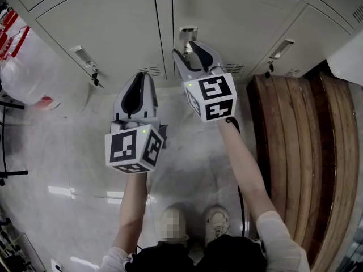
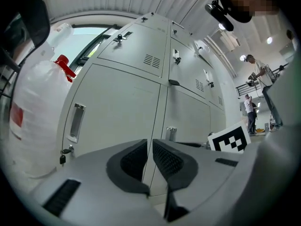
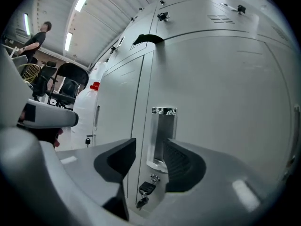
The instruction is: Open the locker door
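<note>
A row of grey lockers stands in front of me. The middle locker door carries a recessed metal handle with a key hanging in the lock below it. My right gripper is open right at that handle. In the right gripper view the handle shows in the gap between the jaws of the right gripper, and the pads do not press on it. My left gripper is shut on nothing, lower and to the left, back from the lockers. The left gripper points at the seam between two doors.
The left locker has its own handle and key, and the right locker a handle. A white plastic bag stands at the left. A wooden bench runs along the right. The person's shoes are on the tiled floor.
</note>
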`<state>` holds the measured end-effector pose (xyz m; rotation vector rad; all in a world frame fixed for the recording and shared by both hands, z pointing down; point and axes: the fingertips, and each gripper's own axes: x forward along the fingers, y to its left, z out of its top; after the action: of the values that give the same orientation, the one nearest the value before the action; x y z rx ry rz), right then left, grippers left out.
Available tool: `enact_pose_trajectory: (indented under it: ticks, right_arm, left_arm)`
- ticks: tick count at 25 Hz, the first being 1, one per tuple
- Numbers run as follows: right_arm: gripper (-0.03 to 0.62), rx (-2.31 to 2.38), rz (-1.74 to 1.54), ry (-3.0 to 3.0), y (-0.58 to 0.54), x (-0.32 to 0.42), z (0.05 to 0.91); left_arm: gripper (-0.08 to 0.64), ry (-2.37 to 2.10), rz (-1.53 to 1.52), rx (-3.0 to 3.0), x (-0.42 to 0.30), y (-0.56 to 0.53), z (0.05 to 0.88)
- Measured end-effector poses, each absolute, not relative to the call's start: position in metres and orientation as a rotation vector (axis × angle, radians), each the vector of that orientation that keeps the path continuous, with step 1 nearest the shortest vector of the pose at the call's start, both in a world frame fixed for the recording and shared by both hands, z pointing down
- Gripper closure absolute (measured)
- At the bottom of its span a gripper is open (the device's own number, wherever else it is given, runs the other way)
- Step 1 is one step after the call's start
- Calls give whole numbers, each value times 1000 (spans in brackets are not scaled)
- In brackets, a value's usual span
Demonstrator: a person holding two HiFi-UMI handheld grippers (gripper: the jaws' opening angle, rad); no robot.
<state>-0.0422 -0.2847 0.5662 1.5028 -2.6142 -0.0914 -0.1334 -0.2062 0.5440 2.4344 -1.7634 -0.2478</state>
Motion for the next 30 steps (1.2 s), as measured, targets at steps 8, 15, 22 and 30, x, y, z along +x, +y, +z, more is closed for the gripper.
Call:
enact_pose_trajectory:
  ticks: [8, 15, 22, 30]
  right_arm:
    - [423, 1452, -77, -2630, -290, -50, 570]
    - [423, 1426, -82, -2645, -282, -55, 568]
    - [423, 1359, -96, -2723, -254, -54, 568]
    - [439, 1235, -118, -2748, -215, -43, 570]
  left_arm:
    - [434, -1699, -265, 2447, -138, -203, 550]
    - [425, -1636, -228, 2478, -131, -201, 557]
    - [400, -1558, -259, 2494, -126, -197, 552]
    - [400, -1449, -252, 2616, -92, -192, 535]
